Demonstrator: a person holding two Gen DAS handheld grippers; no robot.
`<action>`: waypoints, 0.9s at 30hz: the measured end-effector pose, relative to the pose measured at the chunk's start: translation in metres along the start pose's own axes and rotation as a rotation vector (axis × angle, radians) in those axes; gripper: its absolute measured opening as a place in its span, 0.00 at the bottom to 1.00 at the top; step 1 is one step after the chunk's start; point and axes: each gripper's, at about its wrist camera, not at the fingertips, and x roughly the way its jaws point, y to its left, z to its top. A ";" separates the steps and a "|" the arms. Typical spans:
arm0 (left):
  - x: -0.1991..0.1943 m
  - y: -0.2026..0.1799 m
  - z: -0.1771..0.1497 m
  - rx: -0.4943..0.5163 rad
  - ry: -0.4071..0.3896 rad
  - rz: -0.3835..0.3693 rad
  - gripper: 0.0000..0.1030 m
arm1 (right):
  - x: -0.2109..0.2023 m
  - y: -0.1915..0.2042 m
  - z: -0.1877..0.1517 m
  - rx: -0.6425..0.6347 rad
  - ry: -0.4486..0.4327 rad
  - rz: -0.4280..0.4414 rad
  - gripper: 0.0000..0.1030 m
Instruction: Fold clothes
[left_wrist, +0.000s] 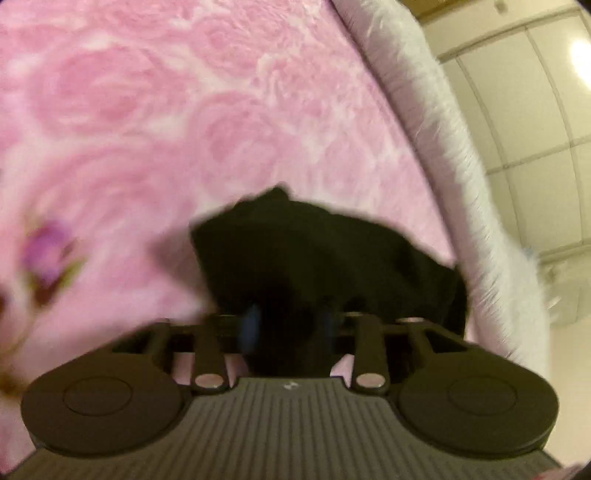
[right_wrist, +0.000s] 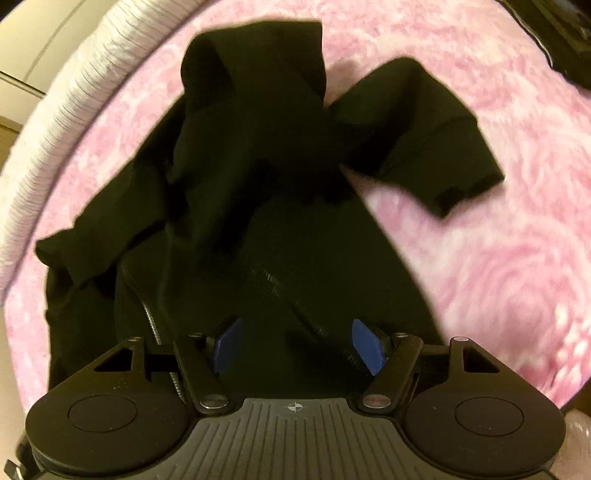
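A black zip-up garment (right_wrist: 258, 184) lies crumpled on a pink rose-patterned blanket (right_wrist: 498, 258). One sleeve (right_wrist: 424, 136) is spread to the right, and the zipper (right_wrist: 151, 321) shows at the lower left. My right gripper (right_wrist: 299, 345) hovers over the garment's body, open, with its blue pads wide apart and nothing pinched. In the blurred left wrist view, my left gripper (left_wrist: 290, 321) is shut on a bunched part of the black garment (left_wrist: 314, 251), which hangs out ahead of the fingers above the blanket (left_wrist: 184, 110).
A white fluffy border (left_wrist: 461, 147) runs along the blanket's edge, with a cream panelled wall beyond it. The same border (right_wrist: 55, 129) is at the left in the right wrist view. A dark object (right_wrist: 561, 37) sits at the top right corner.
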 end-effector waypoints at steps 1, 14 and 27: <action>0.002 -0.016 0.012 0.058 0.000 0.034 0.01 | 0.002 0.006 -0.004 0.010 0.001 -0.005 0.67; 0.042 -0.169 -0.084 1.149 0.435 -0.076 0.14 | -0.005 0.073 -0.025 0.028 -0.090 0.048 0.67; 0.087 -0.074 -0.001 0.071 0.409 -0.145 0.45 | -0.007 0.041 -0.043 0.149 -0.065 0.024 0.67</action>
